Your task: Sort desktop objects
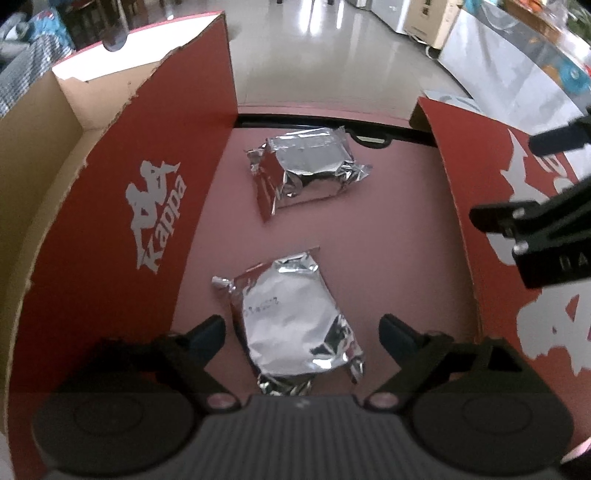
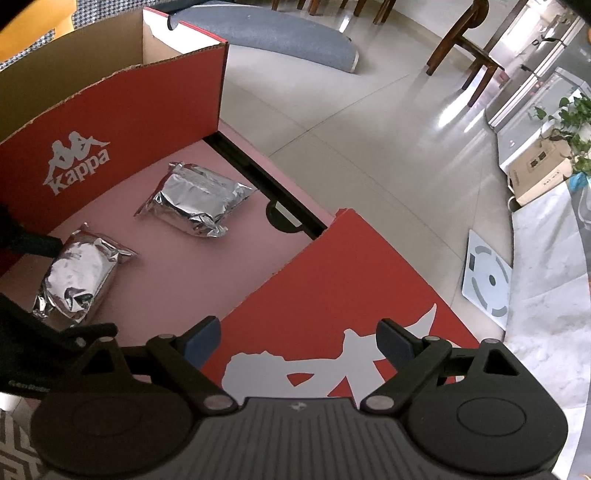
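Two silver foil packets lie on a pink surface (image 1: 388, 240) between two red Kappa cardboard panels. The near packet (image 1: 295, 317) (image 2: 81, 273) lies flat between the fingers of my left gripper (image 1: 303, 328), which is open; its pads stand clear of the foil on both sides. The far packet (image 1: 303, 166) (image 2: 195, 199) rests crumpled near the surface's far edge. My right gripper (image 2: 299, 334) is open and holds nothing, hovering over the right red panel (image 2: 351, 295). In the left wrist view it shows at the right edge, above that panel.
The left red panel (image 1: 147, 184) stands upright with a brown cardboard box (image 1: 37, 147) behind it. Past the pink surface's far edge is a tiled floor (image 2: 369, 129) with wooden chairs (image 2: 465, 48), a grey cushion (image 2: 280, 33) and a white scale (image 2: 487, 284).
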`<state>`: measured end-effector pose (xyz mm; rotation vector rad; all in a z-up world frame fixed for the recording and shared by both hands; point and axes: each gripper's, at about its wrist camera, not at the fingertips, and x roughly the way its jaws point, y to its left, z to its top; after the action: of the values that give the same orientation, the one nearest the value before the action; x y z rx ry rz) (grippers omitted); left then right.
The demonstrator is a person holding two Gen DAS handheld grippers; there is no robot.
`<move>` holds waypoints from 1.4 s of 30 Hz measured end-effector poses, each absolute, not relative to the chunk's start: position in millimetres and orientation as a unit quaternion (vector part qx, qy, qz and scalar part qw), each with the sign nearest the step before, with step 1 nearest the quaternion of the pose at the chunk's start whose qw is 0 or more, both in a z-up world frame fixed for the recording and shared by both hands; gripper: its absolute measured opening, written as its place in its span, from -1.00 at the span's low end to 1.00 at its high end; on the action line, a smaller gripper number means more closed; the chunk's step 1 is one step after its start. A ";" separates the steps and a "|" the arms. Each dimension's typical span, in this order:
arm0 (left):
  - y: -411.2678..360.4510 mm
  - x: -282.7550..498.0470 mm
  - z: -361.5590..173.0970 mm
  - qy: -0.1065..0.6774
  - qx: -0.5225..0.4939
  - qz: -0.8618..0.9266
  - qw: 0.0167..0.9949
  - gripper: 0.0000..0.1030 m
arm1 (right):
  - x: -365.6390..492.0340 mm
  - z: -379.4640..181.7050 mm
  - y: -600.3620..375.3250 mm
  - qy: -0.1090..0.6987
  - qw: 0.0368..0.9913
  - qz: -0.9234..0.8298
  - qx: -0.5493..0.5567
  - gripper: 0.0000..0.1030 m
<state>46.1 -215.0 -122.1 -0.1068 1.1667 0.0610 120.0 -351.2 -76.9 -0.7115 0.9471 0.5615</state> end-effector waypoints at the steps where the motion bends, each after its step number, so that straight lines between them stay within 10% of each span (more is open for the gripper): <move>1: -214.2 47.1 -123.9 0.553 -0.056 0.031 0.831 0.75 | 120.2 -77.3 -351.1 0.441 0.792 0.261 -0.331 0.77; 18: -216.7 37.3 -113.5 0.542 -0.056 0.000 0.838 0.14 | 121.9 -79.0 -351.2 0.443 0.793 0.255 -0.333 0.77; 42: -223.4 29.9 -94.9 0.512 -0.027 -0.009 0.858 0.12 | 121.3 -78.7 -351.2 0.442 0.793 0.253 -0.333 0.77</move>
<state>29.9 -223.4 -94.9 -0.0569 1.0761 -0.0190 121.3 -351.2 -78.7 -0.7167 0.9514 0.5437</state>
